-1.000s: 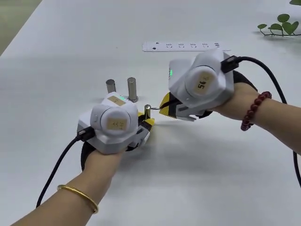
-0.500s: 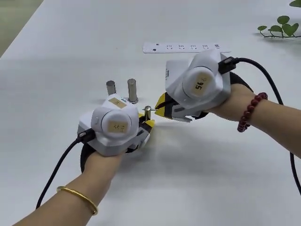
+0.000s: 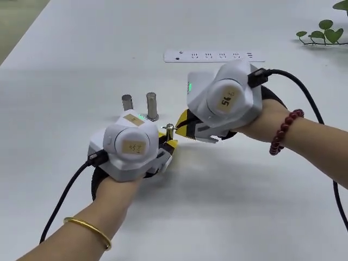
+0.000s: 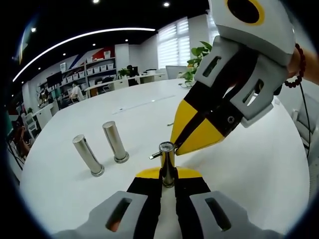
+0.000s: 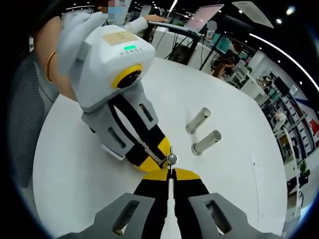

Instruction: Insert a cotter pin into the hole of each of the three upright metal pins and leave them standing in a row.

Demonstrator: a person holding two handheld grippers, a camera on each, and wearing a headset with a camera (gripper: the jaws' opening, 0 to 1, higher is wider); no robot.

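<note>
the left gripper [image 4: 167, 175] comes in from the near side with its jaws pressed together on the lower shaft of a metal pin [image 4: 167, 158]. the metal pin stands upright on the white table [image 3: 244, 206], around the middle of the work area. the right gripper [image 5: 170, 175] reaches in from the right. its yellow-tipped jaws are pinched tight on a thin cotter pin [image 4: 154, 156], and their tips sit right against the top of the metal pin. in the left gripper view a short end of the cotter pin sticks out on the left side of the metal pin's head, level with the right gripper's tips. it looks threaded through the hole, though the hole itself is too small to make out.

just beyond the left gripper, two more pins stand upright with nothing holding them: the left free pin [image 3: 127, 102] and the right free pin [image 3: 151, 105]. they are side by side, close but not touching, and both are apart from the metal pin. a white power strip [image 3: 215, 55] lies on the far part of the table, and a leafy plant [image 3: 321, 31] trails in at the far right corner.
</note>
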